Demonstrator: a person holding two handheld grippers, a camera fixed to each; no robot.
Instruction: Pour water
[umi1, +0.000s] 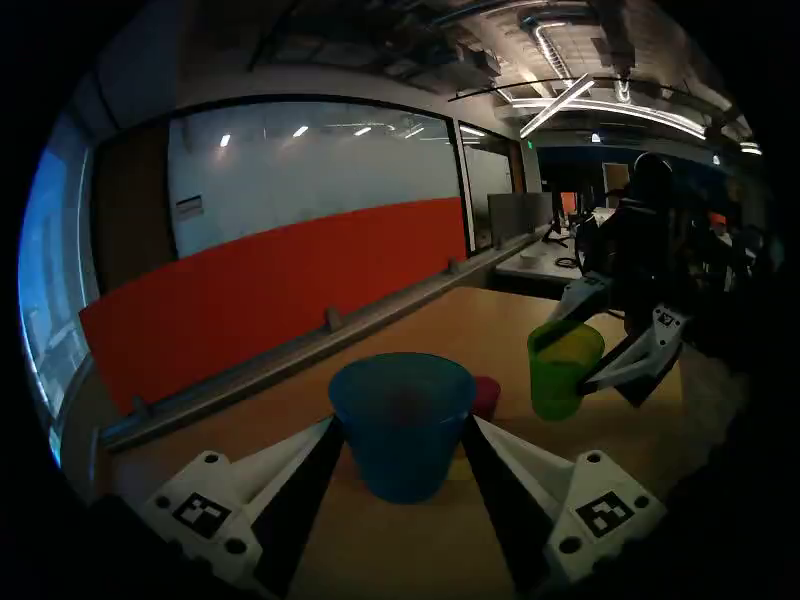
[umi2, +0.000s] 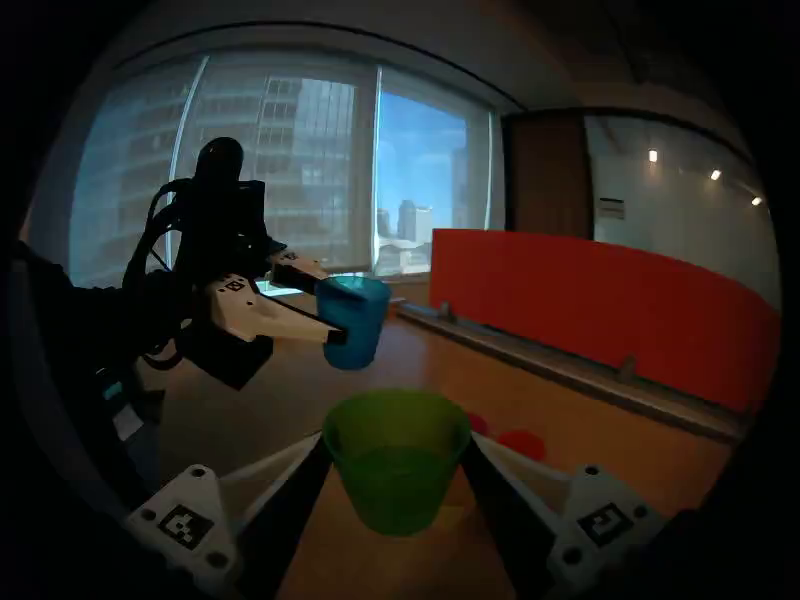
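In the left gripper view, a blue plastic cup (umi1: 404, 424) stands upright between my left gripper's (umi1: 404, 440) white fingers, which are shut on its sides. Farther off to the right, the right gripper (umi1: 590, 358) holds a green cup (umi1: 562, 367) above the wooden table (umi1: 470, 320). In the right gripper view, the green cup (umi2: 397, 470) sits upright in my right gripper (umi2: 397, 480), both fingers pressed on it. The left gripper (umi2: 335, 325) with the blue cup (umi2: 354, 320) hangs at the upper left. Both cups are lifted and apart.
A red item (umi1: 486, 396) lies on the table behind the blue cup; red pieces (umi2: 520, 443) lie past the green cup. An orange partition (umi1: 280, 290) with a metal rail borders the table. Windows (umi2: 290, 170) lie beyond.
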